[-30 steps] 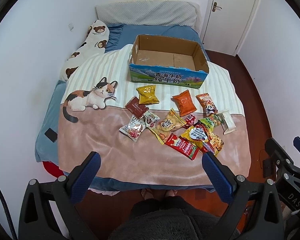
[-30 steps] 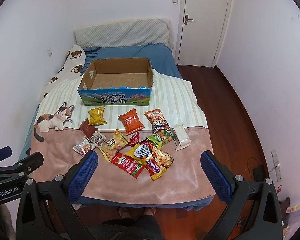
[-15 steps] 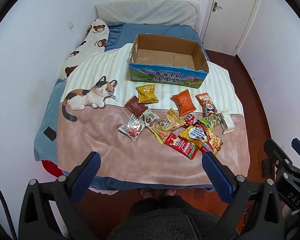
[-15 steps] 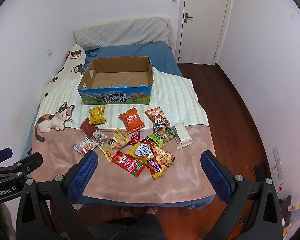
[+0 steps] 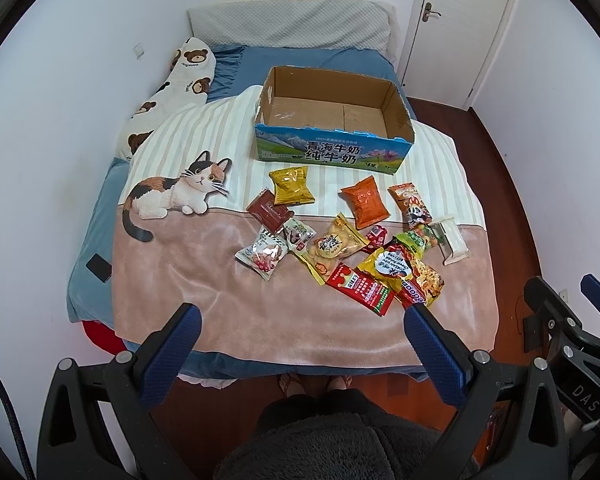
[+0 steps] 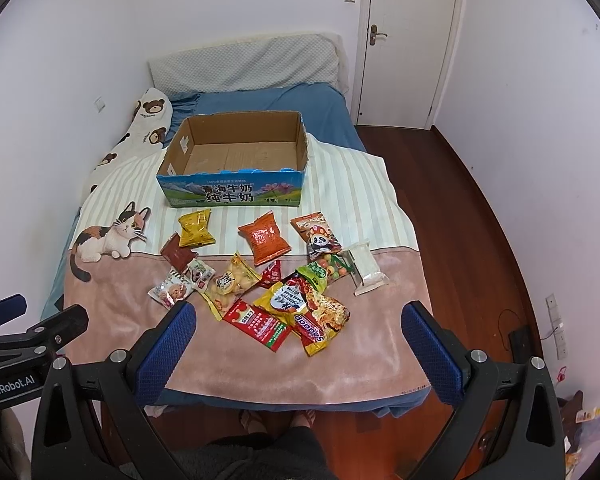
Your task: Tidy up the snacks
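Note:
Several snack packets lie loose on a blanket on the bed: a yellow one (image 5: 291, 185) (image 6: 195, 227), an orange one (image 5: 365, 201) (image 6: 265, 237), a red one (image 5: 360, 288) (image 6: 258, 324) and a white one (image 5: 454, 239) (image 6: 366, 272) among them. An empty open cardboard box (image 5: 332, 156) (image 6: 232, 192) stands behind them. My left gripper (image 5: 300, 320) is open and empty, held high above the bed's foot. My right gripper (image 6: 300, 320) is open and empty at the same height; the red packet lies below it.
The bed (image 5: 96, 216) stands against the left wall, with a bear-print pillow (image 5: 168, 92) and a headboard cushion (image 6: 244, 64) behind the box. A closed door (image 6: 408, 44) and wooden floor (image 6: 472, 216) are on the right. The person's feet (image 6: 276, 418) stand at the bed's foot.
Both grippers have drifted slightly, so the bed and snacks sit a little higher in the views. Nothing on the bed has moved.

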Motion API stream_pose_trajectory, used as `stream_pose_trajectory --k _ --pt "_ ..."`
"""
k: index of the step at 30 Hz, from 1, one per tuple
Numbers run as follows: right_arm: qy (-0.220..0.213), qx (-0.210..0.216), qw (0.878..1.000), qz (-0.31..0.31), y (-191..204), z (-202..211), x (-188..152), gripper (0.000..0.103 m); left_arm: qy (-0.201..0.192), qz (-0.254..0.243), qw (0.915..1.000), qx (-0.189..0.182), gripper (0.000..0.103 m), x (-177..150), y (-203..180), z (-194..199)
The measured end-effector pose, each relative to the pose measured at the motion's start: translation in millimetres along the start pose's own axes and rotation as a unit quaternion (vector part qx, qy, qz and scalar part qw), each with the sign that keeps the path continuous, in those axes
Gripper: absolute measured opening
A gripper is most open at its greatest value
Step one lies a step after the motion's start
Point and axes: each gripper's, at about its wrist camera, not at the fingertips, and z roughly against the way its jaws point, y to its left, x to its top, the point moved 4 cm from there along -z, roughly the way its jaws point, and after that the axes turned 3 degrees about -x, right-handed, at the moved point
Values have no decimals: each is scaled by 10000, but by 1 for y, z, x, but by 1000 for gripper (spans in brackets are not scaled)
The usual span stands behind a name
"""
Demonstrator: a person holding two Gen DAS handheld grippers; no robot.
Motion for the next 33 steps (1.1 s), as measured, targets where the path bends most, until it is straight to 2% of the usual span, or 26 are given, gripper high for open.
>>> stream_pose_trajectory --k 33 --pt "73 47 9999 -75 -3 2 -4 103 14 -31 10000 -33 103 -3 4 1"
